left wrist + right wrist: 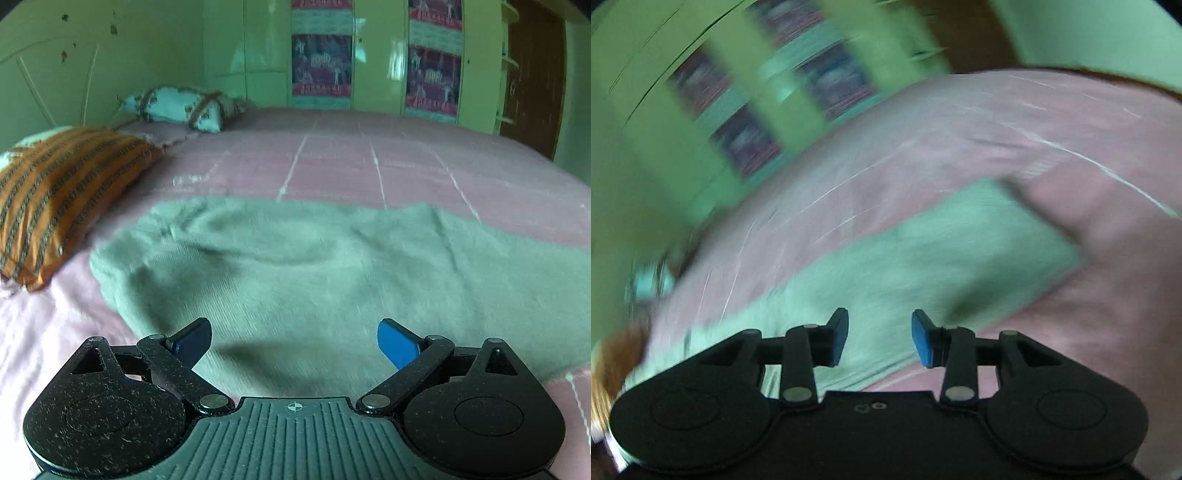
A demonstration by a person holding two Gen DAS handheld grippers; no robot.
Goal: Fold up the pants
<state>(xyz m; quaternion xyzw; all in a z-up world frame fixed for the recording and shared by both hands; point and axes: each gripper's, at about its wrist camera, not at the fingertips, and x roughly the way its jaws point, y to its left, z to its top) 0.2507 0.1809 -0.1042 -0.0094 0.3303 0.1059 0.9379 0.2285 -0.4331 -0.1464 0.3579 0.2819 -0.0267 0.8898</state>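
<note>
Left gripper (294, 341) spread wide; right gripper (880, 338) partly open, empty.

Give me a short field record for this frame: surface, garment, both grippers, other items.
surface: bed with pink cover
garment: green pants lying flat on the bed, not held
left gripper: open wide over the pants, nothing between the fingers
right gripper: open partway, empty, above the pants' edge; view motion-blurred
other items: striped orange pillow left of the pants, patterned pillow behind it, wardrobe beyond the bed

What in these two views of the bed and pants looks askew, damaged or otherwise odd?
Little stands out. The green pants lie rumpled, not flat, on the pink bedspread. The wall above the pillows shows dark marks. The right wrist view is blurred.
</note>
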